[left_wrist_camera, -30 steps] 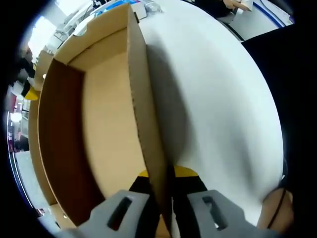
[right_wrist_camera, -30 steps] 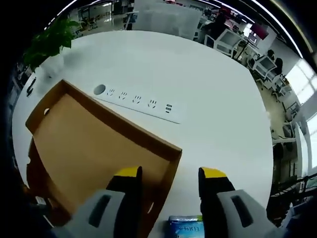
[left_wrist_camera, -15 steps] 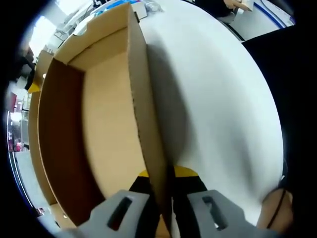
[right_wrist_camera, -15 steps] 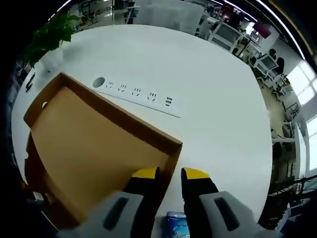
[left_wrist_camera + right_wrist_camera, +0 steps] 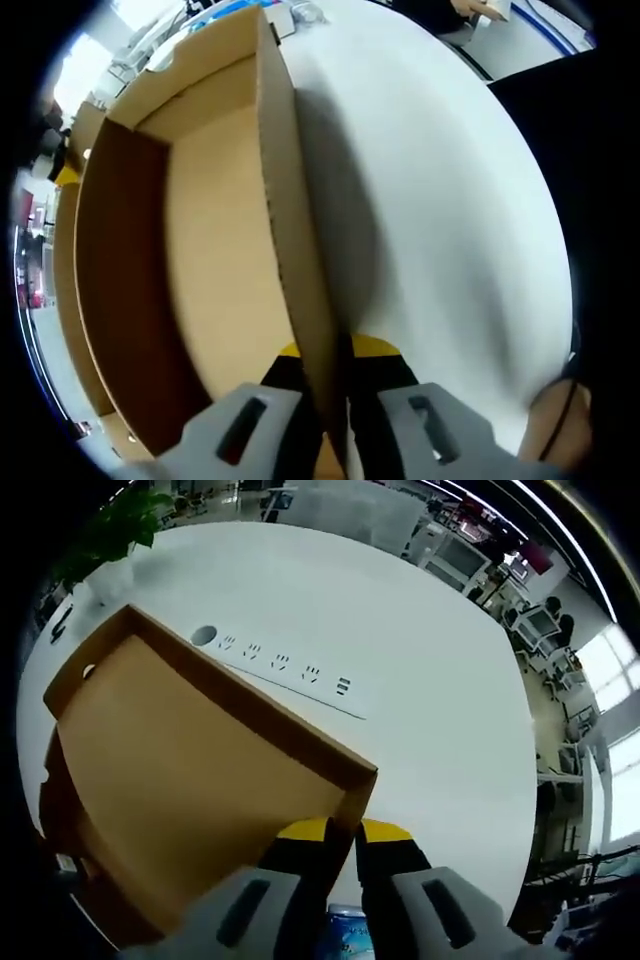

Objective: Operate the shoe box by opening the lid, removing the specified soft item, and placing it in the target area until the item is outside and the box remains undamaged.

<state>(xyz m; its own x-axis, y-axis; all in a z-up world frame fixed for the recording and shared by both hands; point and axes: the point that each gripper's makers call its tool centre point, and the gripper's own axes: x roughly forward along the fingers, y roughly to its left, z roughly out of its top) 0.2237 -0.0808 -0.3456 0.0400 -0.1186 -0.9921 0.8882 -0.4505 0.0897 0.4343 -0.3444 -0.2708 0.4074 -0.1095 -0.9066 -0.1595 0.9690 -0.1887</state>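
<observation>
The white round surface [image 5: 430, 680] carries everything. In the right gripper view it runs from 9 o'clock up over 12 and down to 4 o'clock; in the left gripper view it takes the half from 12 to 5 o'clock.

Next in size is the cardboard shoe box [image 5: 200, 260]. In the left gripper view it lies on the surface from 7 to 12 o'clock, its open inside bare brown, one long wall standing on edge and running from 12 o'clock down to 6. In the right gripper view the box lid [image 5: 190, 770] spreads from 9 o'clock toward 6, its flat inner face turned up and its raised rim running to a corner near the centre.

A white power strip [image 5: 280, 665] lies on the surface just beyond the lid's far rim, toward 12 o'clock. A potted green plant [image 5: 110, 540] stands at 10 o'clock near the surface's edge.

The left gripper [image 5: 325, 385] rises at 6 o'clock, its jaws pinching the box's long wall between the yellow tips. The right gripper [image 5: 340, 865], also at 6 o'clock, has its jaws closed on the lid's rim at that corner.

A small blue packet [image 5: 350, 945] peeks between the right gripper's grey arms at 6 o'clock, too hidden to identify.
</observation>
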